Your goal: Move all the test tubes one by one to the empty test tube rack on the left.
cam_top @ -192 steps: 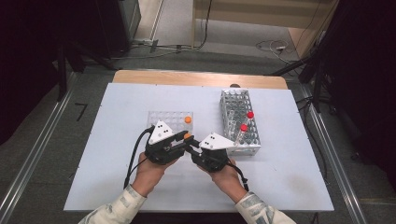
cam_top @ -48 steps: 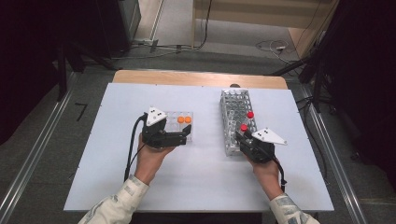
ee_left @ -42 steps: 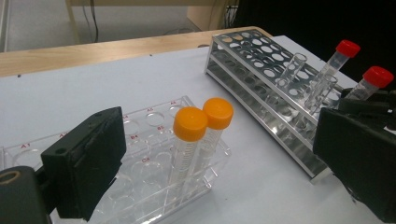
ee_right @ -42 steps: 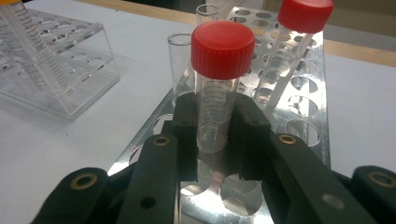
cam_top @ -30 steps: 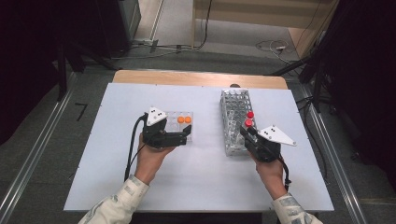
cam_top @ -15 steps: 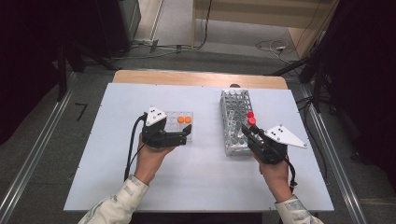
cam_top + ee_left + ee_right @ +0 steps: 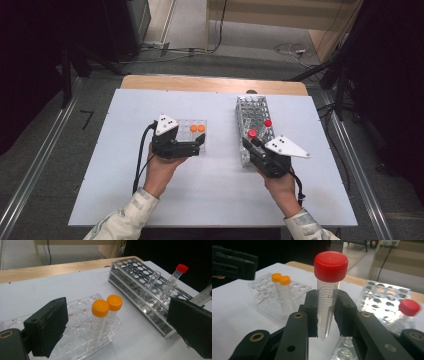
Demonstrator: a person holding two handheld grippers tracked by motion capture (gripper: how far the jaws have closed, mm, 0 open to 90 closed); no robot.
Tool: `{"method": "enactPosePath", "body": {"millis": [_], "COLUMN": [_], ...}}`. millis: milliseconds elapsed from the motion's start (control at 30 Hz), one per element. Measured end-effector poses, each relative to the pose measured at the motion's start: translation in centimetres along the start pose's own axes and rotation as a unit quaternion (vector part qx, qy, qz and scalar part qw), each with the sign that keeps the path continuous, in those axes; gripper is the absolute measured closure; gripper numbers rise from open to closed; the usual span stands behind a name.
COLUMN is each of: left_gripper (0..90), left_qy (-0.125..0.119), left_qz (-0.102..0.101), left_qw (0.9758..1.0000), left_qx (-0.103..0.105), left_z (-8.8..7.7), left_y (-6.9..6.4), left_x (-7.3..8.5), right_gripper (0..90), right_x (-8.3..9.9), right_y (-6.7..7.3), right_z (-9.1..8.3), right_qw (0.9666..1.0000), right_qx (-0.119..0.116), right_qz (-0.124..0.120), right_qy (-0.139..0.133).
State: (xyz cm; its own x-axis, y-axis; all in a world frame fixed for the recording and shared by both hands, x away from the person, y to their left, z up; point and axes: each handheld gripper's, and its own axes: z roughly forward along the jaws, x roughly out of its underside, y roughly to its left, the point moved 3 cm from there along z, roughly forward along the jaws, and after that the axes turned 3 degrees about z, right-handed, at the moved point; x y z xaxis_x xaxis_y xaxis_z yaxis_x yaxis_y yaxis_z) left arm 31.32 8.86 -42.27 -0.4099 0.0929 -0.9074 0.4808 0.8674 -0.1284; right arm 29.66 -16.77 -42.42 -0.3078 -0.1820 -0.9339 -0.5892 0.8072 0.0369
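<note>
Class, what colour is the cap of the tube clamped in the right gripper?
Red cap, clearest in the right gripper view.

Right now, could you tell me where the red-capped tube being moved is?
The red-capped tube is upright in the right gripper's jaws, just above the metal rack's near end.

Both claws are black, the left claw and right claw, with grey three-cornered plates, brass-ringed screw holes, black cables, and pale sleeves.

Small red cell labels on the clear plastic rack, "A1" at its near-left corner legible, others such as "B4" and "C4" faint, on the red-capped tube graduation lines and a partial "La", rest unreadable
</note>
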Motion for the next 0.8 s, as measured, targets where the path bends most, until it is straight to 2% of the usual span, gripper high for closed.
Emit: {"method": "enactPosePath", "body": {"millis": [367, 567, 800], "left_gripper": [6.1, 6.1, 6.7], "left_qy": [0.001, -0.001, -0.004], "left_qz": [0.007, 0.011, 0.020], "left_qw": [0.9998, 0.9996, 0.9988], "left_qx": [0.018, 0.026, 0.045], "left_z": [-0.2, -0.3, -0.5], "left_y": [-0.9, -1.5, -2.6], "left_x": [0.0, 0.0, 0.0], "right_gripper": [70.9, 70.9, 70.9], "right_x": [0.9, 1.4, 1.9], "right_y": [2.8, 3.7, 4.5], "right_z": [2.5, 3.7, 4.8], "right_qw": [0.9992, 0.9984, 0.9972], "right_qx": [-0.029, -0.039, -0.049], "right_qz": [-0.014, -0.017, -0.022], "right_qy": [0.024, 0.038, 0.053]}}
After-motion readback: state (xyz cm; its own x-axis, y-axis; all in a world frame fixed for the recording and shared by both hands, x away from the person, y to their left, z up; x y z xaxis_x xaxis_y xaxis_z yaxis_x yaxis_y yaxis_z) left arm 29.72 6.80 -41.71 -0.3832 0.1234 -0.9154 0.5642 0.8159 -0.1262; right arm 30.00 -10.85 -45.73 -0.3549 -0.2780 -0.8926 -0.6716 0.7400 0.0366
